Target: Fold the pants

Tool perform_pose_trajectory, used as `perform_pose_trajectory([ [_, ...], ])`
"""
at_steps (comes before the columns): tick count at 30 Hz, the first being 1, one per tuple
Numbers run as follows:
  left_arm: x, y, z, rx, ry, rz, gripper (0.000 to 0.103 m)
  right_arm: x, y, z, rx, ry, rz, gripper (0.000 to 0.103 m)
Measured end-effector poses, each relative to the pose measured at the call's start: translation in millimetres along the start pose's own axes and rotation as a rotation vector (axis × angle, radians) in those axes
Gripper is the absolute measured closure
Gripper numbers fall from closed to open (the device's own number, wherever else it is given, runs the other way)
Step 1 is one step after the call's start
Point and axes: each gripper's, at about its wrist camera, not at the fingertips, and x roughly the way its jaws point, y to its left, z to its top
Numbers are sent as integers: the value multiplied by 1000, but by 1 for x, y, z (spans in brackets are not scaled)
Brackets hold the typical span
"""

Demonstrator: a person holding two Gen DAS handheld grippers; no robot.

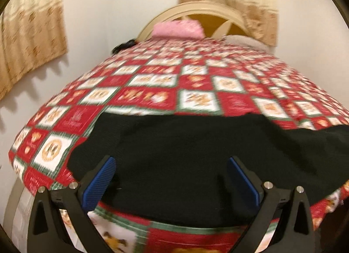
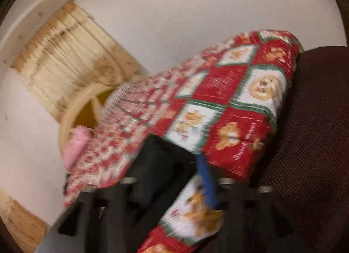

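Left claw (image 1: 171, 161) of mine hangs open above the black pants (image 1: 185, 144), both blue pads (image 1: 109, 178) wide apart and nothing between them but air. The pants lie spread across the near end of the bed, at 6 o'clock in this view, running off toward 3 o'clock on the red, white and green bedspread (image 1: 152, 91).

Right claw (image 2: 172, 172), caught in heavy blur, also looks parted. I can make out one blue pad (image 2: 206, 178) at about 5 o'clock of the pants (image 2: 157, 154), with bedspread showing beside it and no cloth pinched. The other finger is lost in the dark smear.

As I judge it, the pants are laid flat but not yet folded small, and the next fold wants both claws on the cloth. To do it well I should come down on the near hem at 7 and 5 o'clock and bite only the black cloth, never the bedspread under it. Then I should lift both corners level and carry them toward 12 o'clock together, so the edge lands straight and no crease is dragged in.

Counted from left to right:
- two tan curtains (image 1: 32, 35)
- one pair of pants
- one bedspread
- one pink pillow (image 1: 177, 27) at 12 o'clock against one arched headboard (image 1: 196, 8)
- two claws
- three blue pads in sight
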Motion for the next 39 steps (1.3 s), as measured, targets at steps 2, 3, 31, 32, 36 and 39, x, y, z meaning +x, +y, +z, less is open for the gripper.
perform_pose_trajectory([
  [2,-6,-15,5,13,-16,-41,0,-3,19,-16,-53,68,79,47],
  [3,-7,-19,8,11,-19,-60,0,0,29,-27,-81,128,110,47],
  [31,-39,-55,5,64,-59,-154,0,10,82,-101,-271,338,234,100],
  [32,-42,-55,6,68,-68,-153,0,8,82,-104,-269,350,244,100],
  [36,-46,-61,7,77,-74,-177,0,10,91,-126,-255,440,268,97],
  [39,-48,-67,6,98,-79,-184,0,15,98,-145,-237,479,325,53],
])
